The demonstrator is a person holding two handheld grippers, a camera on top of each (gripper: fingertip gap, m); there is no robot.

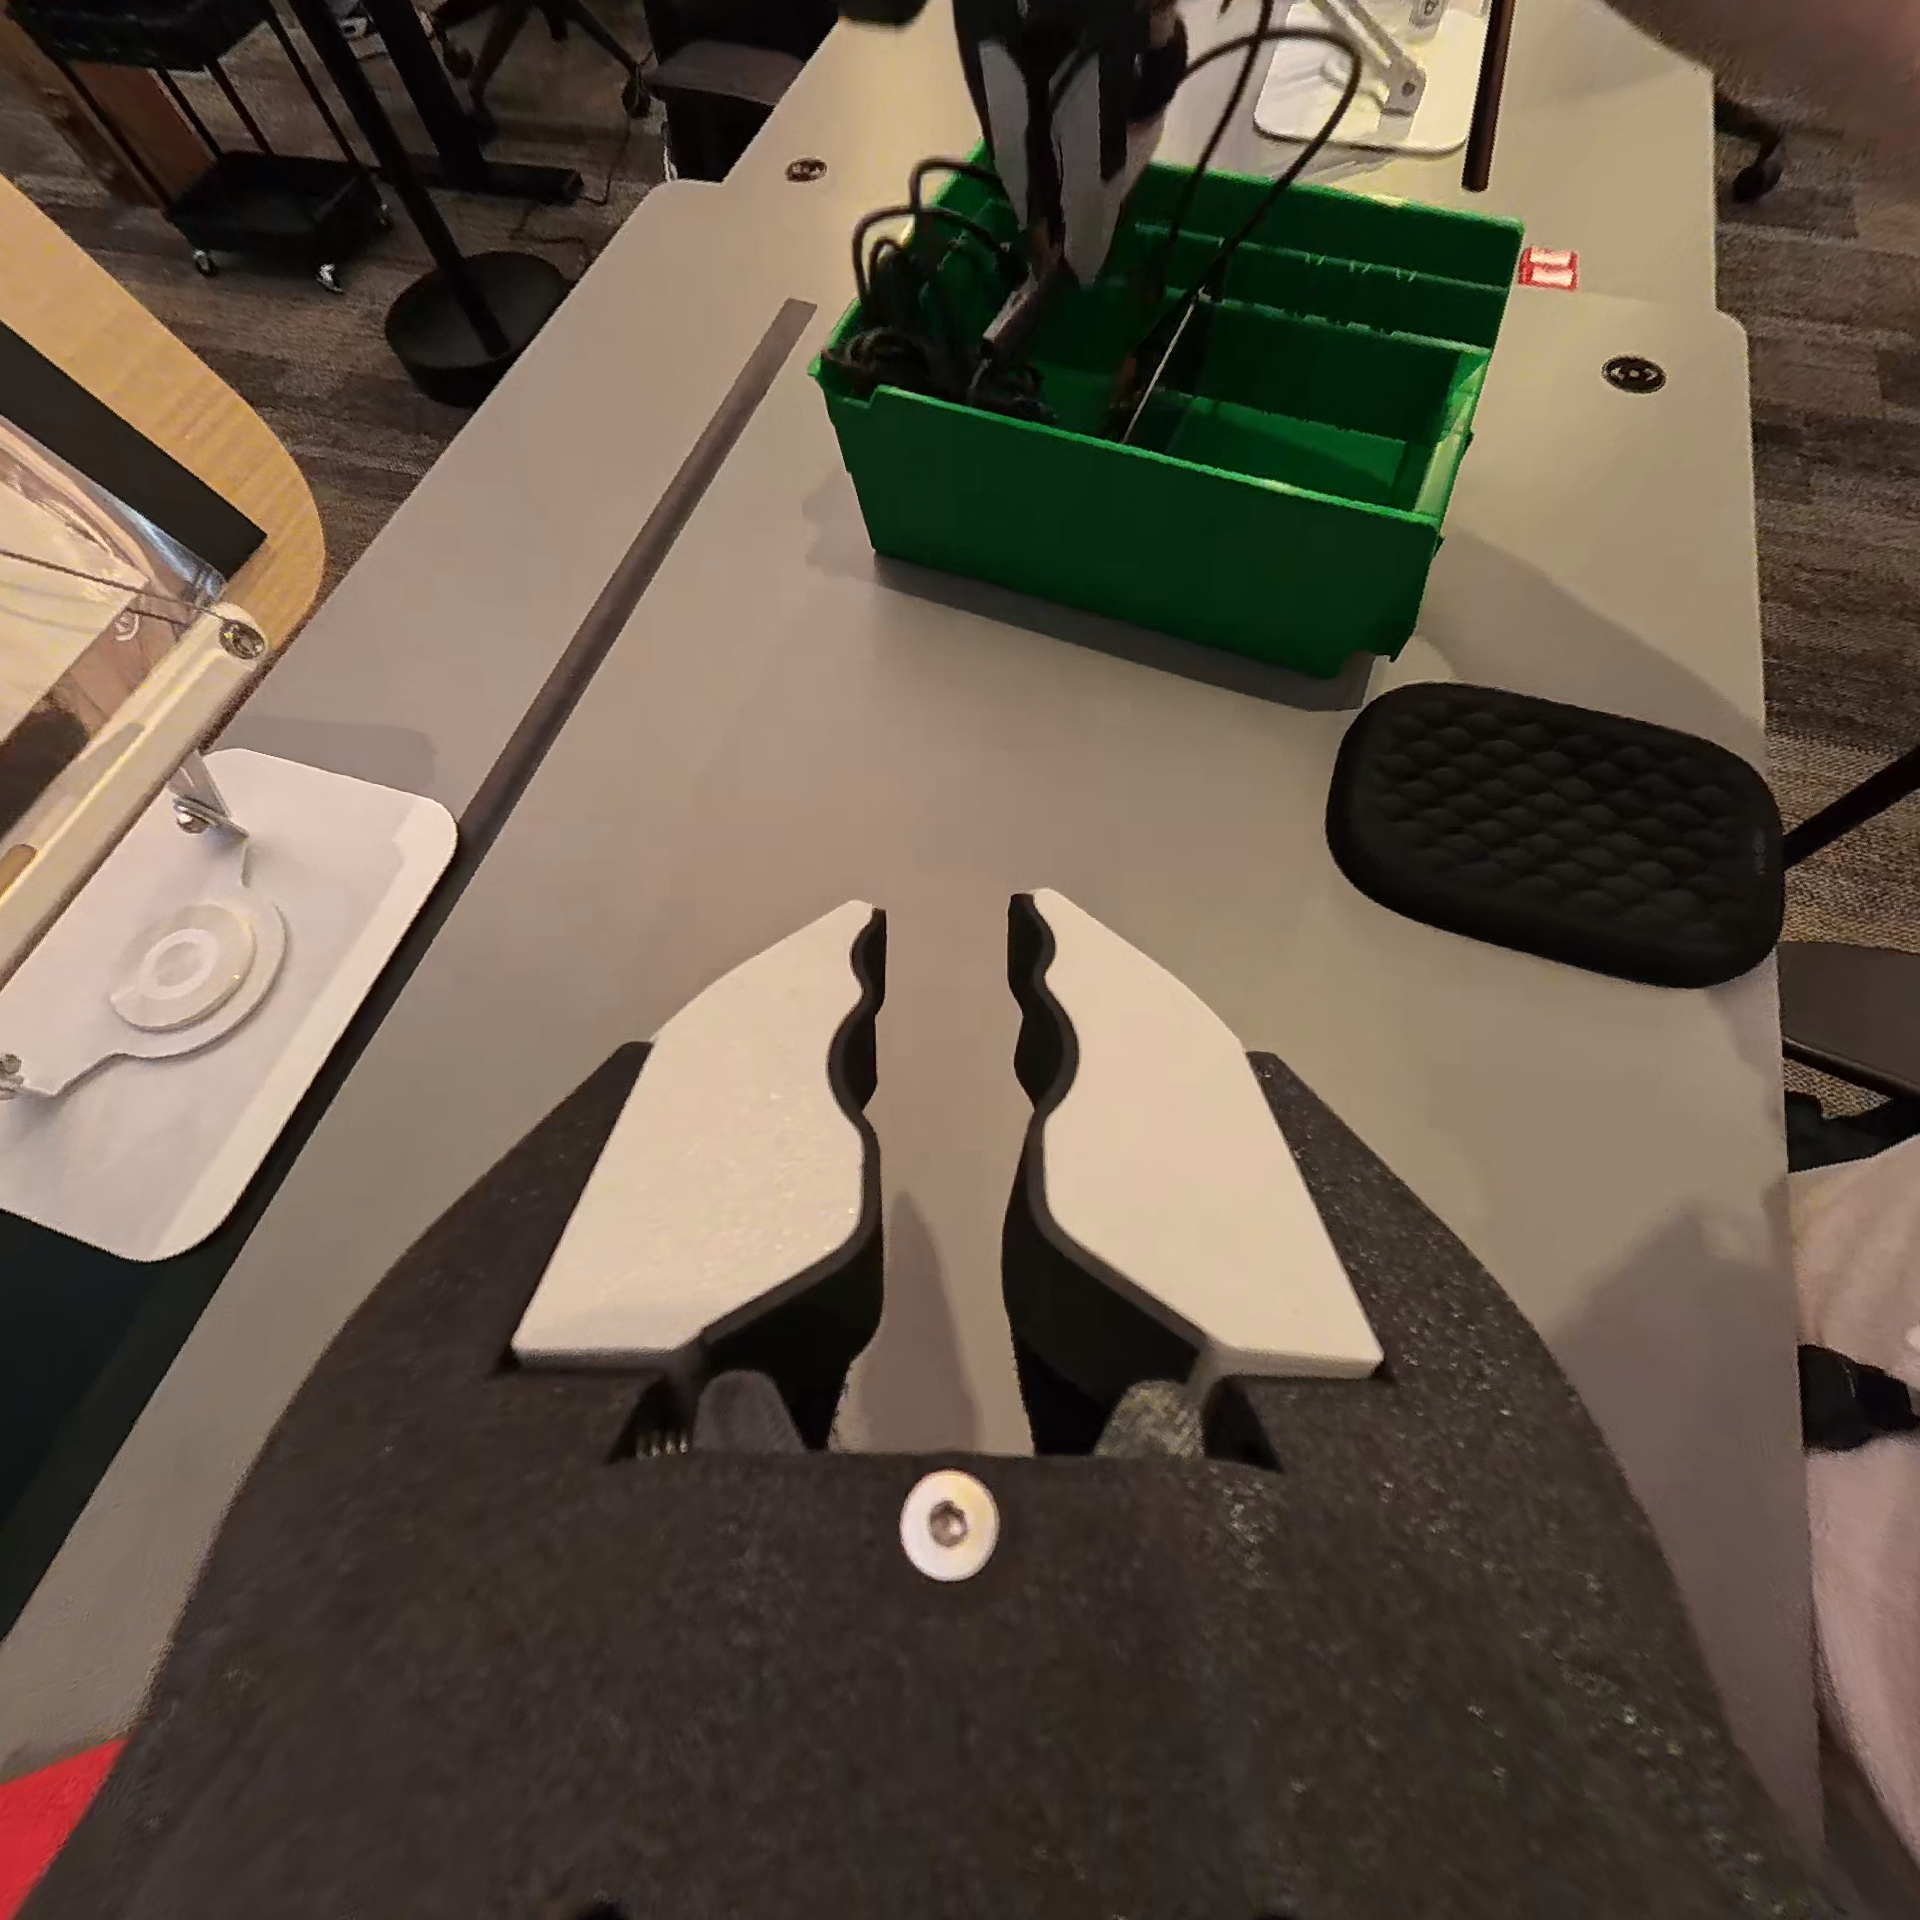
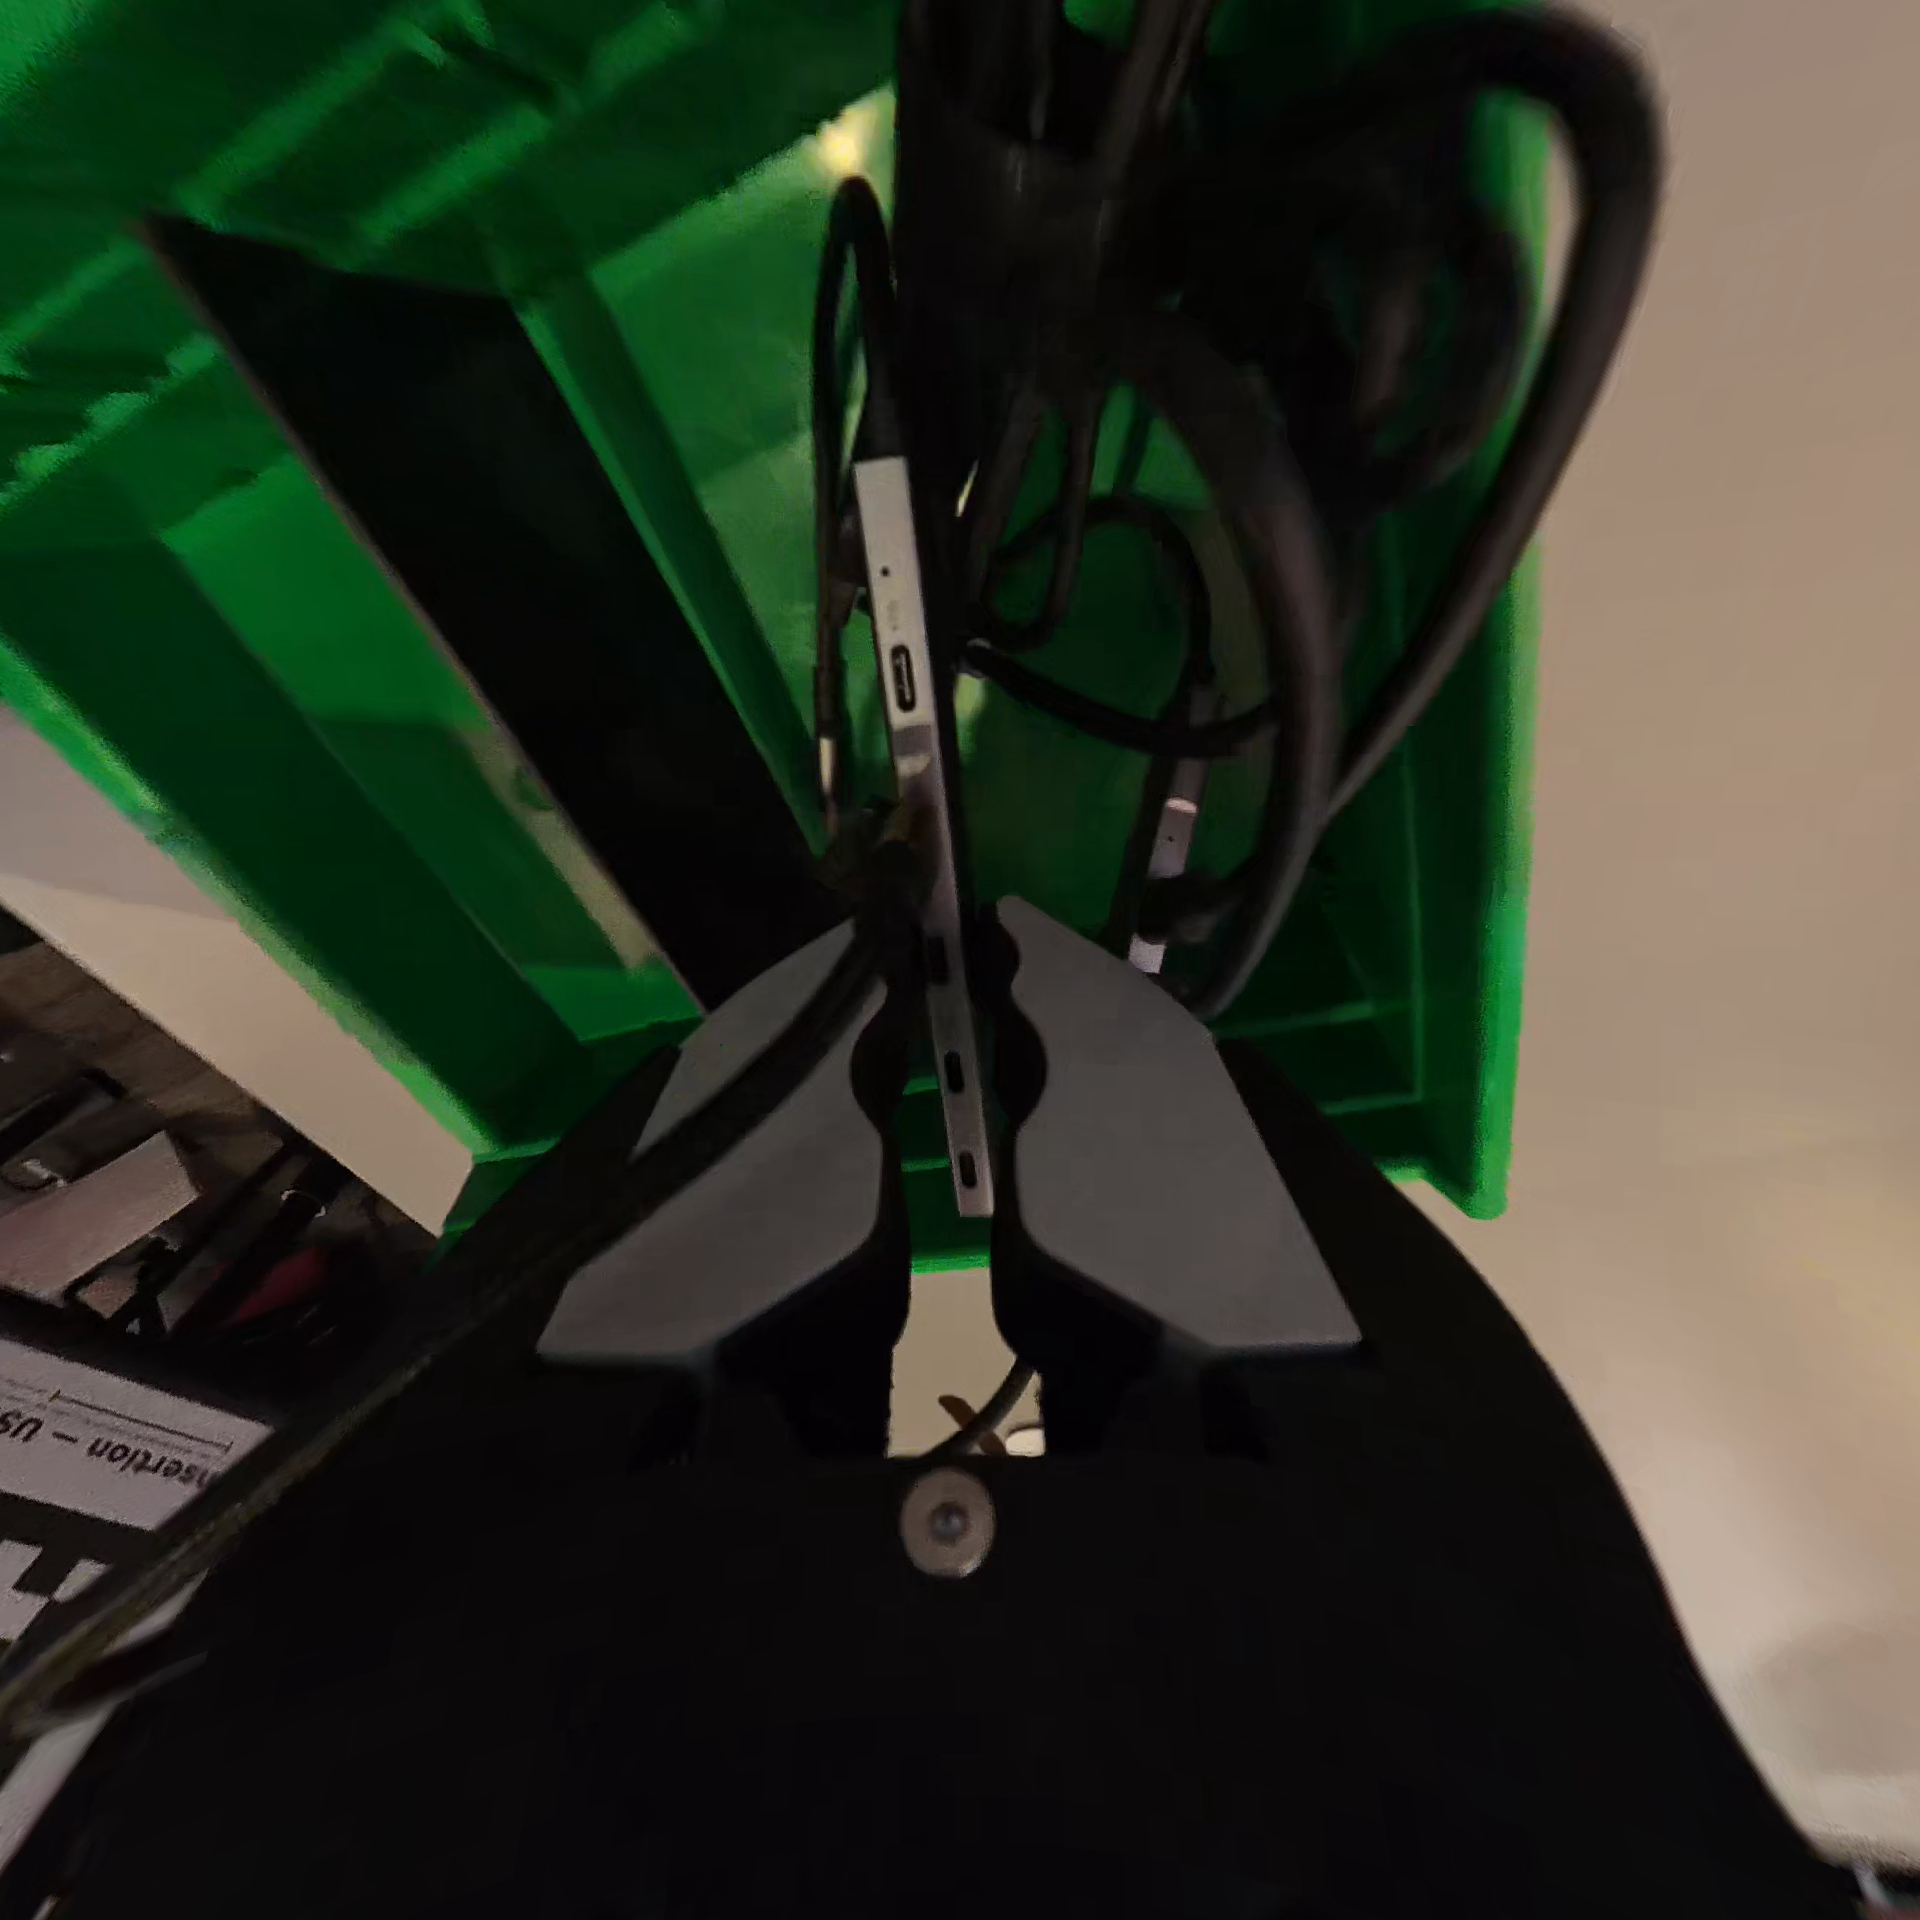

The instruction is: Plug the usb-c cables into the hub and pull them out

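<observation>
Right claw (image 2: 951,925) reaching down into the green bin (image 2: 395,665), fingers apparently clenched on the slim silver hub (image 2: 912,686), though blur obscures contact; black usb-c cables (image 2: 1278,582) coiled just beside the hub in the same compartment; left claw (image 1: 948,914) released, holding nothing, hovering above the grey counter (image 1: 935,727); black pad (image 1: 1553,831) near the bin.

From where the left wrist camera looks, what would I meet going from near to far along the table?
Left gripper with open jaws → black pad → green bin → right gripper reaching into the bin among black cables.
</observation>
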